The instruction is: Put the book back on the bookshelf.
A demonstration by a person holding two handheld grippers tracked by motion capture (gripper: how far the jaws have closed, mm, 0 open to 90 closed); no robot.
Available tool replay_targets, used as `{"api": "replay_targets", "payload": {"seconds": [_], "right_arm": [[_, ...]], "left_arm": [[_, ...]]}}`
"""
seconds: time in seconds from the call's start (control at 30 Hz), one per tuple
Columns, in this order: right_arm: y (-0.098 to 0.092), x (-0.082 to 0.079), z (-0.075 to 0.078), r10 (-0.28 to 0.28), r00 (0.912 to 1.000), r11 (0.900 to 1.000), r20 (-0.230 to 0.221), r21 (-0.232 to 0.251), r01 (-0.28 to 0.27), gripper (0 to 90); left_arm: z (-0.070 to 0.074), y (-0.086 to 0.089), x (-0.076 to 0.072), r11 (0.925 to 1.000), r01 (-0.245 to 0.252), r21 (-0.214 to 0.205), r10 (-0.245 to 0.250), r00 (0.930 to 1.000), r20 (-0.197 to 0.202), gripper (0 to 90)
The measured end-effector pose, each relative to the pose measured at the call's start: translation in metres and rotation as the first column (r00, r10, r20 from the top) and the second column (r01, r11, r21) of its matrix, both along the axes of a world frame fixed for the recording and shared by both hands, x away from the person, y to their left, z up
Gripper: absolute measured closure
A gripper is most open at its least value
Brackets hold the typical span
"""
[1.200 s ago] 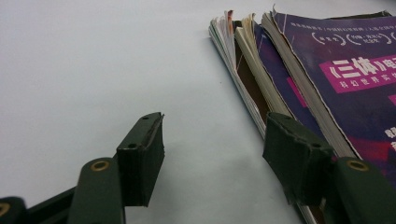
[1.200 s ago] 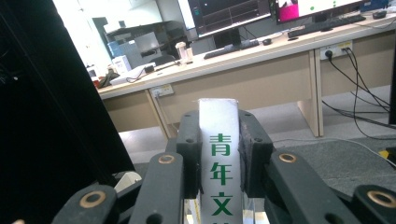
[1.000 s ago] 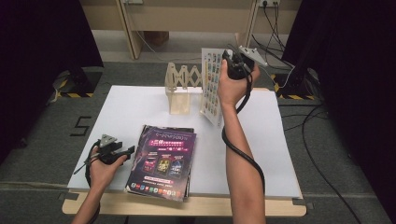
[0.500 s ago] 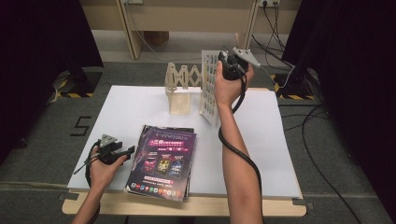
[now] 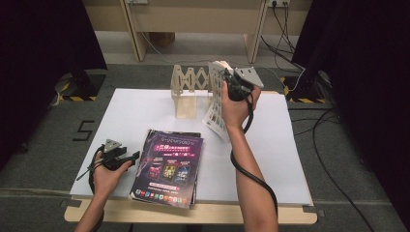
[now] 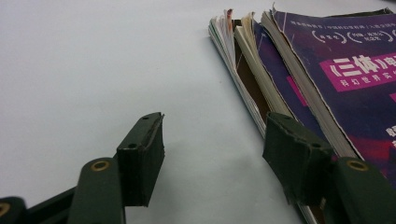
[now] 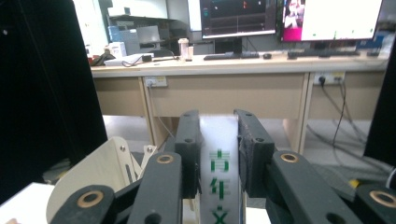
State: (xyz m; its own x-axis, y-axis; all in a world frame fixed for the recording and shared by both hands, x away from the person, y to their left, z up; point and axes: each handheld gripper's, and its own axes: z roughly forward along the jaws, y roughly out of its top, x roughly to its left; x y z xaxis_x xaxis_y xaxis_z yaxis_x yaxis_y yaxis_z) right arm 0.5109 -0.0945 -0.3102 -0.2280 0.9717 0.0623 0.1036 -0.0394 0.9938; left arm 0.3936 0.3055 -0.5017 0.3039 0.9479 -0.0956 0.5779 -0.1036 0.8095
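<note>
My right gripper (image 5: 227,81) is shut on a white magazine (image 5: 215,105), which hangs upright just right of the wooden accordion rack (image 5: 188,89) at the back of the table. In the right gripper view both jaws of this gripper (image 7: 217,119) press on the white spine (image 7: 218,175) with green characters, and the pale rack (image 7: 93,172) curves in at the lower left. My left gripper (image 5: 134,155) rests on the white table (image 5: 140,111), open, beside a stack of purple-covered magazines (image 5: 169,164). In the left gripper view the gripper (image 6: 215,137) has bare table between its jaws, and the stack (image 6: 299,70) lies at the right jaw.
The rack stands near the table's far edge. Cables trail from both grippers, and more lie on the floor at the right (image 5: 333,159). A desk with monitors (image 7: 243,18) stands beyond the table. Dark curtains (image 5: 43,38) flank both sides.
My right hand has come down and slightly left with the magazine, closer to the rack. The left hand and the stack have not moved.
</note>
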Motion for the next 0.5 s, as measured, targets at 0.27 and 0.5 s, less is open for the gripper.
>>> {"api": "replay_targets", "payload": {"seconds": [0.27, 0.5], "right_arm": [[-0.01, -0.029, -0.011, 0.017, 0.9996, 0.9998, 0.023, -0.004, -0.017, 73.0], [-0.027, -0.05, -0.017, 0.026, 0.9996, 0.9996, -0.01, 0.012, -0.026, 72.2]], "left_arm": [[0.0, 0.0, -0.001, 1.0, 0.003, -0.001, -0.003, 1.0, 0.001, 37.4], [0.0, -0.001, 0.0, 1.0, 0.005, 0.002, -0.005, 1.0, 0.003, 37.5]]}}
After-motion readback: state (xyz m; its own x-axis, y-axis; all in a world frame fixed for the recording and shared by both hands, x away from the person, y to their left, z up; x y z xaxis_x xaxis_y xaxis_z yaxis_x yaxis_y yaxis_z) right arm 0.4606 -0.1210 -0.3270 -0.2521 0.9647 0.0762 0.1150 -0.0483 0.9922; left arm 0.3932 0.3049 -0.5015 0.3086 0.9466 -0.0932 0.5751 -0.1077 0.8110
